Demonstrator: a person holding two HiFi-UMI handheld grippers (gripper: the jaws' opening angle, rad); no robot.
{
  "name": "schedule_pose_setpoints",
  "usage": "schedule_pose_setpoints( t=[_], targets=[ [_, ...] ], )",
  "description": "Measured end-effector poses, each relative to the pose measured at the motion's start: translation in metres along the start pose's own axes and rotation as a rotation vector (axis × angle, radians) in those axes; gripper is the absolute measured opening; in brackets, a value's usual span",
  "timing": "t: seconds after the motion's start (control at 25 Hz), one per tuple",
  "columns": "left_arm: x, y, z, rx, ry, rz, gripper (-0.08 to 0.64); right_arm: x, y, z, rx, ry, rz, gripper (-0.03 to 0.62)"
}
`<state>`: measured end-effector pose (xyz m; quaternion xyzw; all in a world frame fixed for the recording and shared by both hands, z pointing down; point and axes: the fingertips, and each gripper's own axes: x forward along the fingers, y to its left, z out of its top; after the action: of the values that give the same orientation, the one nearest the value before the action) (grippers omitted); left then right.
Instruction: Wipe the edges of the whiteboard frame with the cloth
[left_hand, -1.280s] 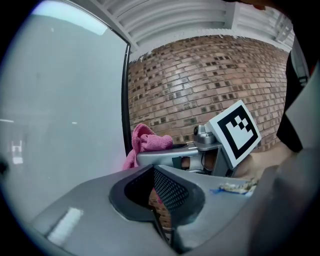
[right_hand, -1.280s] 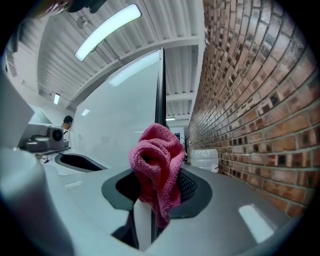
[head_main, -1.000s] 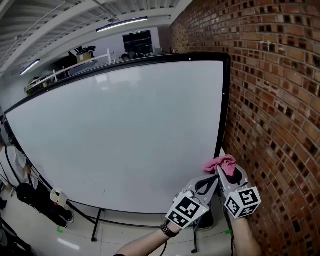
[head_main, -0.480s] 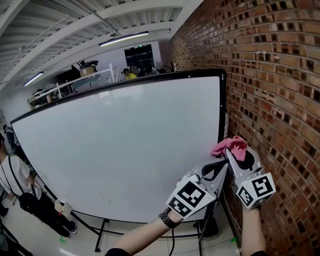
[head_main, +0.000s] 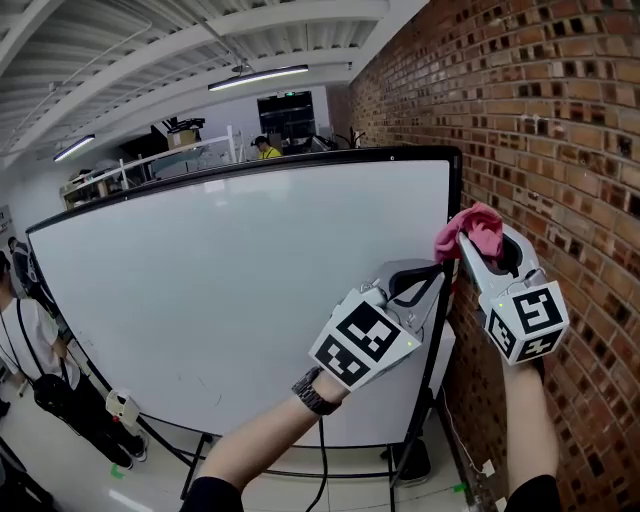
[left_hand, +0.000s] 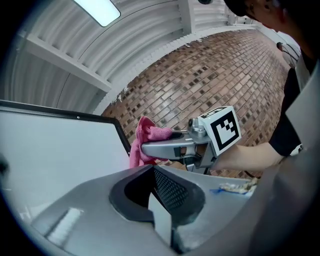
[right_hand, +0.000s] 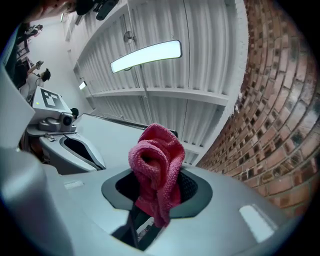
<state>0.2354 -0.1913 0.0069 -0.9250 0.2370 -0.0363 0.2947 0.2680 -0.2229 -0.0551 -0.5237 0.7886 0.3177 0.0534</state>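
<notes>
A large whiteboard with a black frame stands beside a brick wall. My right gripper is shut on a bunched pink cloth, which is held at the frame's right edge, a little below the top right corner. In the right gripper view the cloth bulges out from between the jaws of the right gripper. My left gripper sits just left of it against the board, jaws together and holding nothing. From the left gripper view, the cloth touches the frame's edge.
The brick wall runs close along the board's right side, leaving a narrow gap. The board's stand legs reach the floor below. A person stands at the far left, another in yellow behind the board.
Both grippers have risen along the board's right edge, carrying the pink cloth from the lower part of the frame to near the top right corner.
</notes>
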Motion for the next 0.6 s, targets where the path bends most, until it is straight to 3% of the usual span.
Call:
schedule_pose_setpoints(
  t=[0.32,0.48,0.6],
  targets=[
    [0.007,0.044,0.012,-0.030,0.035,0.047,0.000,0.044,-0.038,0.048,-0.086,-0.011,0.049,0.138],
    [-0.002,0.044,0.014,-0.018,0.043,0.055,0.000,0.053,-0.040,0.077,-0.211,0.013,0.067,0.138],
    [-0.006,0.052,0.020,0.003,0.064,0.091,0.000,0.064,-0.042,0.099,-0.247,0.035,0.110,0.138]
  ],
)
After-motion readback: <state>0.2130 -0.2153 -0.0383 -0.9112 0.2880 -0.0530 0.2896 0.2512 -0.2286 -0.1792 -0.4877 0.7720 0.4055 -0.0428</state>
